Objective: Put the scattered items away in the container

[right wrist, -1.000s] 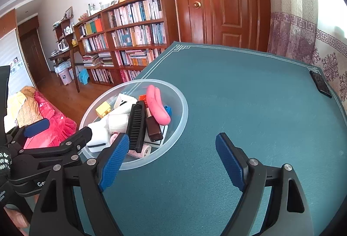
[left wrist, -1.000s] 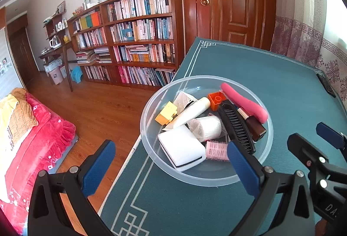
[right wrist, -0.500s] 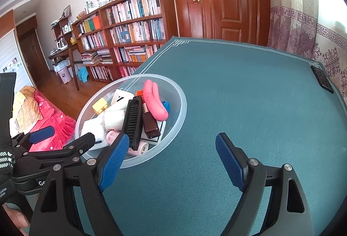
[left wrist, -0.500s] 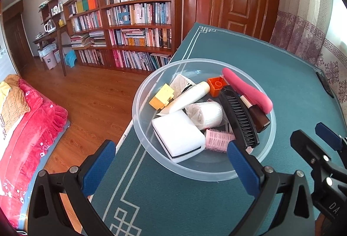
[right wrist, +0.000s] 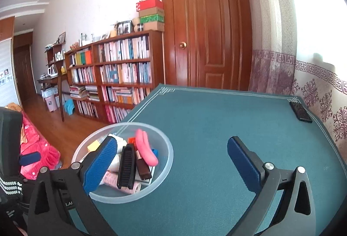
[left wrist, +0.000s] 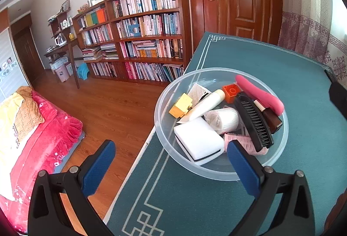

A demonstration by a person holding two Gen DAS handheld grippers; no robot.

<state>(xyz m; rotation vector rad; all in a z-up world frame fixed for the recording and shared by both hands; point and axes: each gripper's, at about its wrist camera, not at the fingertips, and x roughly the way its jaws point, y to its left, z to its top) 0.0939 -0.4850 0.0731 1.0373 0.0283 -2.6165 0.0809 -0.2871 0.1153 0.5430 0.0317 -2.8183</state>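
Note:
A clear plastic bowl (left wrist: 166,92) sits on the teal tablecloth (left wrist: 292,75) near the table's left edge. Inside lie a white block (left wrist: 198,140), a black comb (left wrist: 252,123), a pink curved item (left wrist: 260,95), an orange brick (left wrist: 231,91), a yellow brick (left wrist: 181,105), a white tube (left wrist: 206,104) and a pink roller (left wrist: 238,142). My left gripper (left wrist: 171,145) is open just short of the bowl's near rim, holding nothing. My right gripper (right wrist: 172,141) is open and empty above the cloth, with the bowl (right wrist: 168,162) by its left finger.
A dark phone-like slab (right wrist: 300,111) lies at the table's far right corner. Left of the table the wooden floor (left wrist: 112,110) drops away, with a bookshelf (left wrist: 141,40) and a red-covered bed (left wrist: 39,140). A wooden door (right wrist: 208,30) stands behind the table.
The right gripper has lifted and tilted up, so the bowl sits lower in its view. The left gripper has shifted left and back slightly. Both stay open; the bowl's contents are unmoved.

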